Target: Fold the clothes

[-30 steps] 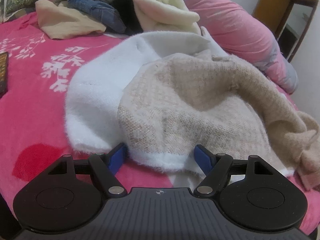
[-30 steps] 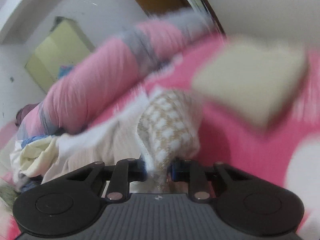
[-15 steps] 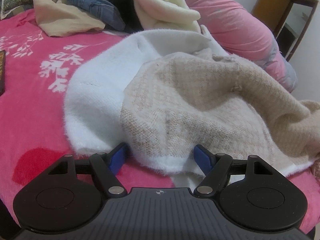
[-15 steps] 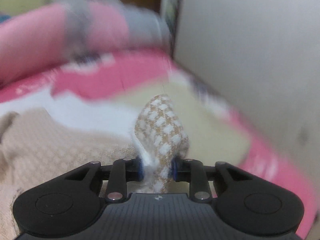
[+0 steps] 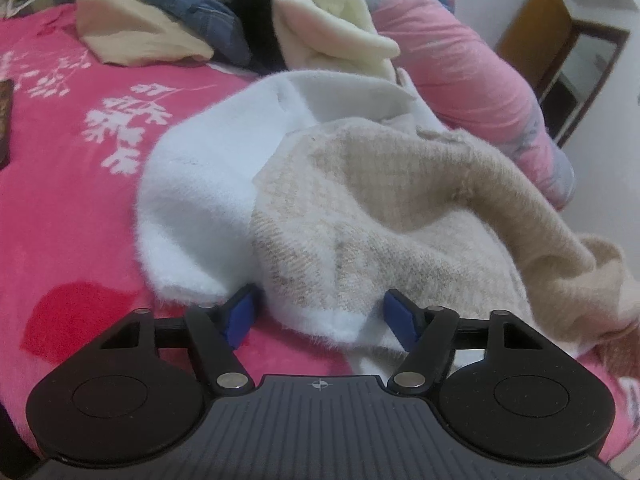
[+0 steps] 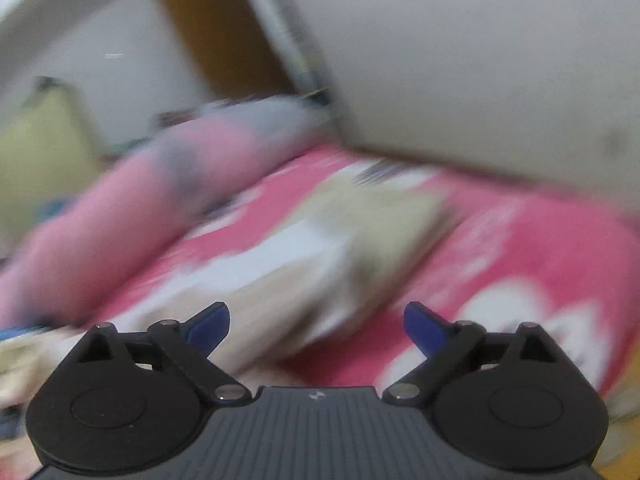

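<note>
Left tongs sit low over the near hem of the beige-and-white knit sweater, jaws closing w/ the hem bunched between the blue pads, but the pads aren't pressing the fabric yet, so no grip. Sweater lies spread on the bed, on the pink floral bedspread, white fuzzy inside turned up on the left side, beige checked knit draped over the rest, one sleeve trailing off to the right. Behind it, at the far end of the bed, a pile of unfolded clothes: cream pieces, blue denim, something black, grey on top. A rolled pink-and-grey quilt runs along the far right edge, touching the sweater's back edge. Wooden cabinet stands against the wall beyond. Right wrist view is badly smeared: right tongs are swinging open, jaws wide apart, nothing between them. Below and ahead of them, a pale beige-and-white mass on the pink cover, prob. the same sweater, blur makes it hard to be sure. Pink quilt roll shows on the left of that view, plain white wall fills the upper right.
</note>
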`<state>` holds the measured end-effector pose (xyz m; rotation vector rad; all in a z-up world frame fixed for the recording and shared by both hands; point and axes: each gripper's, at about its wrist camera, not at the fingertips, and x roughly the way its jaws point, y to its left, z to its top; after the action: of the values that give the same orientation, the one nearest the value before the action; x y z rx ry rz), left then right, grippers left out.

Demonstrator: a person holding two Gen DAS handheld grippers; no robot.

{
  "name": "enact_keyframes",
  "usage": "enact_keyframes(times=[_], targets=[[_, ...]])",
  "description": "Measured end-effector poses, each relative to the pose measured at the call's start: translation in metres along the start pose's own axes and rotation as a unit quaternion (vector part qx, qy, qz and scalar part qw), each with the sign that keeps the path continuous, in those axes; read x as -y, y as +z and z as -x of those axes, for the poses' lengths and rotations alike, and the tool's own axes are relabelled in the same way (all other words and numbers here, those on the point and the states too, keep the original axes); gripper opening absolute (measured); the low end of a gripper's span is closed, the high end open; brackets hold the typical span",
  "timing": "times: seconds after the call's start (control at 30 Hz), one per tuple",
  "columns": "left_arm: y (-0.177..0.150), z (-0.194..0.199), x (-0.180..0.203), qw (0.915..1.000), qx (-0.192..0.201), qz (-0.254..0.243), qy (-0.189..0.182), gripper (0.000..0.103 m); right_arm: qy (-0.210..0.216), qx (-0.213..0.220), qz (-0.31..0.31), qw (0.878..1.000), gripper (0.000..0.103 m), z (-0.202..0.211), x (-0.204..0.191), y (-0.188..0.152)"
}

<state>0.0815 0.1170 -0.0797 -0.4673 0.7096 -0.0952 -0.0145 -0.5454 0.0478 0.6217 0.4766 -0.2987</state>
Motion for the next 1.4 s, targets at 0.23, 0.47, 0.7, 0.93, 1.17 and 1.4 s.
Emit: enact_keyframes(times=[0.23,0.47,0.7,0.93,1.17,1.4], targets=[[-0.005,0.008,-0.005,0.9995,-0.013,0.016,-0.023,0.061,0.165,-0.170,-0.050,0.970,0.085,-0.036,-0.045,-0.125],[-0.006,-0.003,-0.005,0.9980,0.011,0.061,-0.015,0.064,0.137,-0.172,-0.078,0.972,0.075,-0.085,-0.056,-0.169],[0.002,0.011,0.020,0.9955,0.075,0.057,0.016,0.005,0.161,-0.157,-0.175,0.958,0.005,-0.097,-0.049,-0.178],[0.024,0.070,0.028,0.9946,0.097,0.038,-0.006,0.004,0.197,-0.110,-0.107,0.968,0.002,-0.019,-0.056,-0.156],[-0.019,0.047,-0.004,0.9976,-0.009,0.044,0.054,0.004,0.110,-0.197,-0.083,0.971,0.002,-0.014,-0.025,-0.203],[-0.027,0.055,0.005,0.9970,0.053,-0.012,0.054,0.004,0.064,-0.147,0.100,0.982,0.041,0.034,-0.071,-0.204]])
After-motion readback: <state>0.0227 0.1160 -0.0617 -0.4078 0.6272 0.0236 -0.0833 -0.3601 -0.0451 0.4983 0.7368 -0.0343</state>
